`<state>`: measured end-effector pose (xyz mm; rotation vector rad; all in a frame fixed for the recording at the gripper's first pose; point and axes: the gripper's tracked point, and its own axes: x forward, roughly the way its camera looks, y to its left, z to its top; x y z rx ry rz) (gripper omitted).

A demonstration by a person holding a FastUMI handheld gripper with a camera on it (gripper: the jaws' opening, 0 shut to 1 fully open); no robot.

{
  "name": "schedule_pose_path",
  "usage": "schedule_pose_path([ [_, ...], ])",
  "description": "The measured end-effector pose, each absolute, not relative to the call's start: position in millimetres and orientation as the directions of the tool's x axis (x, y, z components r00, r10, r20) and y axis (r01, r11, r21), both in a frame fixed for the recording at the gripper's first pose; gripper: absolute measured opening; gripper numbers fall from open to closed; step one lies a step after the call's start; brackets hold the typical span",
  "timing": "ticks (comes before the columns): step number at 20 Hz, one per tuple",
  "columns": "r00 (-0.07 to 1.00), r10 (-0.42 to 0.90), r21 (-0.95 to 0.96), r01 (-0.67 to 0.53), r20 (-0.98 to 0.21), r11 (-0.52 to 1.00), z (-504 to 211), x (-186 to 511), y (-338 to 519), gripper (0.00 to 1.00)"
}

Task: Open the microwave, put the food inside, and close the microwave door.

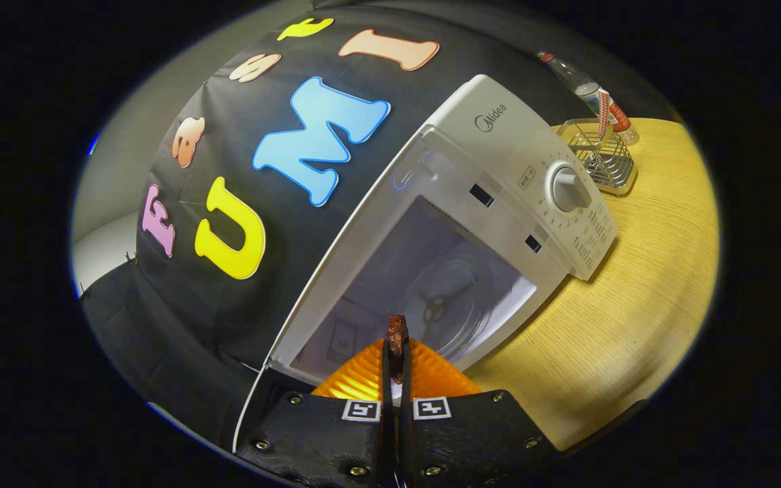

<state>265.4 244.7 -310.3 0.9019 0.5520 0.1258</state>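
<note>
Gripper [396,366] fingers clamped on a small brown food piece [397,335], held upright just outside the open microwave [499,203], its cavity straight ahead.

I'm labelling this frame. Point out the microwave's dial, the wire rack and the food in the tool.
Dial [569,189], gripper view: middle of the knob.
Wire rack [601,157], gripper view: its wire side.
Food [397,333], gripper view: top end, pinched between the tool's fingers.
</note>
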Motion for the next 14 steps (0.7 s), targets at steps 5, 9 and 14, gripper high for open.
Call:
schedule_pose_path([
  [5,0.854,0.297,0.741,0.143,-0.427,0.656,-332,282,250,0.03],
  [9,0.846,0.304,0.740,0.148,-0.438,0.656,-344,294,257,0.03],
  [14,0.850,0.289,0.730,0.151,-0.441,0.667,-351,312,261,0.04],
])
